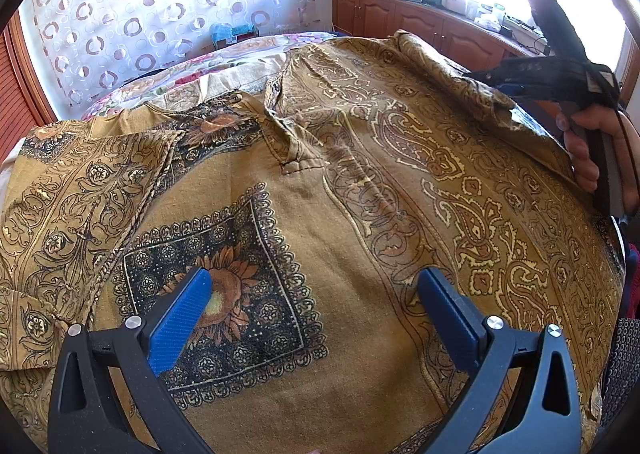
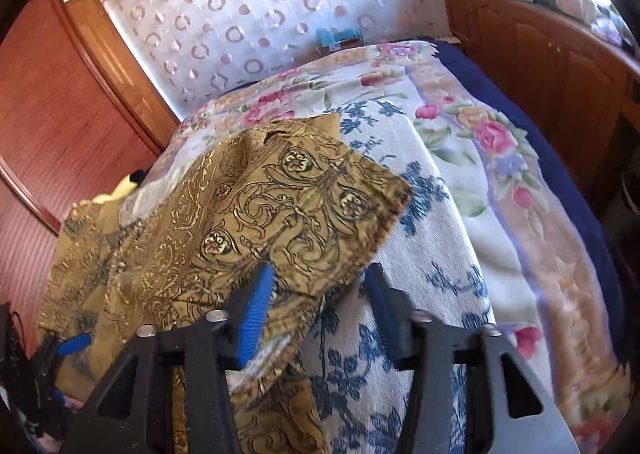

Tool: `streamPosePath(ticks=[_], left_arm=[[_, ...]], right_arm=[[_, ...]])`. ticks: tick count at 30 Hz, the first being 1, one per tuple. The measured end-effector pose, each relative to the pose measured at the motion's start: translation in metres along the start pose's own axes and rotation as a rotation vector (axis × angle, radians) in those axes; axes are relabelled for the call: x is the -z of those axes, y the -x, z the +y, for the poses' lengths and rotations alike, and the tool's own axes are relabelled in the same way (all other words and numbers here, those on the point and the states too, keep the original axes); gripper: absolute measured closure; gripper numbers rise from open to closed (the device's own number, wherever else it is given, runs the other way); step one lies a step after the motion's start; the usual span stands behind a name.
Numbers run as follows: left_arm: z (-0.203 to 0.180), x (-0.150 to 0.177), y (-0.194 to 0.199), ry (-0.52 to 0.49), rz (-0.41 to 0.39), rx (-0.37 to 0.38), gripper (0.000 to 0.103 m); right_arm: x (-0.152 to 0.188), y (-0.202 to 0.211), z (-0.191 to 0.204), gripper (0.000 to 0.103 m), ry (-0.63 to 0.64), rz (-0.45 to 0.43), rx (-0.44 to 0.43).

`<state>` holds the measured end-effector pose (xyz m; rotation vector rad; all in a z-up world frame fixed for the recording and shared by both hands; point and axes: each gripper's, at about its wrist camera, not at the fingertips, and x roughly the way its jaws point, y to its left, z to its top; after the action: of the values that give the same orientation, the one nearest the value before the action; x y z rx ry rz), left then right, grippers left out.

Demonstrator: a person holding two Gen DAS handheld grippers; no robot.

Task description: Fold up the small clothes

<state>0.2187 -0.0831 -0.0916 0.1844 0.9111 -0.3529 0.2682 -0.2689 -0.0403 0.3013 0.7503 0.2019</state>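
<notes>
A mustard-brown patterned shirt [image 1: 320, 189] lies spread on the bed, with a button placket at its neck [image 1: 288, 133] and a sleeve out to the left. My left gripper [image 1: 316, 286] is open just above the shirt's chest, over a dark sunflower square [image 1: 224, 294]. My right gripper [image 2: 316, 286] is open at the edge of the shirt's right sleeve [image 2: 280, 205]; the sleeve edge lies between its jaws. In the left wrist view the right gripper [image 1: 516, 89] shows at the shirt's right side, held by a hand.
The bed carries a flowered blanket [image 2: 500, 157] and a white-and-blue flowered cover [image 2: 440, 254]. A wooden cabinet [image 1: 420, 21] with clutter on top runs along the right. A circle-patterned curtain [image 1: 160, 1] hangs behind the bed. A wooden door [image 2: 60, 101] is at left.
</notes>
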Motion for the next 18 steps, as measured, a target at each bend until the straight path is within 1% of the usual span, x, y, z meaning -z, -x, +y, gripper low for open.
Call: streamPosePath(ticks=[1,2,3,6,8,9,11,14,15,16,17,18], left_arm=[[0.0,0.0,0.0,0.0,0.0,0.0,0.0],[0.0,0.0,0.0,0.0,0.0,0.0,0.0],[0.0,0.0,0.0,0.0,0.0,0.0,0.0],[0.0,0.0,0.0,0.0,0.0,0.0,0.0],[0.0,0.0,0.0,0.0,0.0,0.0,0.0],[0.0,0.0,0.0,0.0,0.0,0.0,0.0],[0.0,0.0,0.0,0.0,0.0,0.0,0.0],[0.0,0.0,0.0,0.0,0.0,0.0,0.0],[0.0,0.0,0.0,0.0,0.0,0.0,0.0],[0.0,0.0,0.0,0.0,0.0,0.0,0.0],[0.0,0.0,0.0,0.0,0.0,0.0,0.0],[0.0,0.0,0.0,0.0,0.0,0.0,0.0]], right_arm=[[-0.001,-0.003,0.003,0.098,0.027,0.008,0.025],[-0.001,-0.008,0.004,0.102,0.062,0.008,0.038],[-0.003,-0.006,0.007,0.102,0.082,-0.002,0.036],[-0.011,0.006,0.019,0.103,0.118,-0.072,-0.023],[-0.016,0.02,0.037,0.103,0.162,-0.108,-0.069],[-0.016,0.027,0.048,0.103,0.194,-0.123,-0.077],[-0.014,0.038,0.062,0.103,0.235,-0.138,-0.073],[-0.012,0.038,0.07,0.103,0.218,-0.124,-0.054],[-0.01,0.035,0.069,0.103,0.22,-0.109,-0.035],[-0.006,0.032,0.066,0.095,0.221,-0.09,0.002],[-0.005,0.027,0.063,0.082,0.216,-0.072,0.038],[-0.005,0.023,0.059,0.074,0.208,-0.059,0.062]])
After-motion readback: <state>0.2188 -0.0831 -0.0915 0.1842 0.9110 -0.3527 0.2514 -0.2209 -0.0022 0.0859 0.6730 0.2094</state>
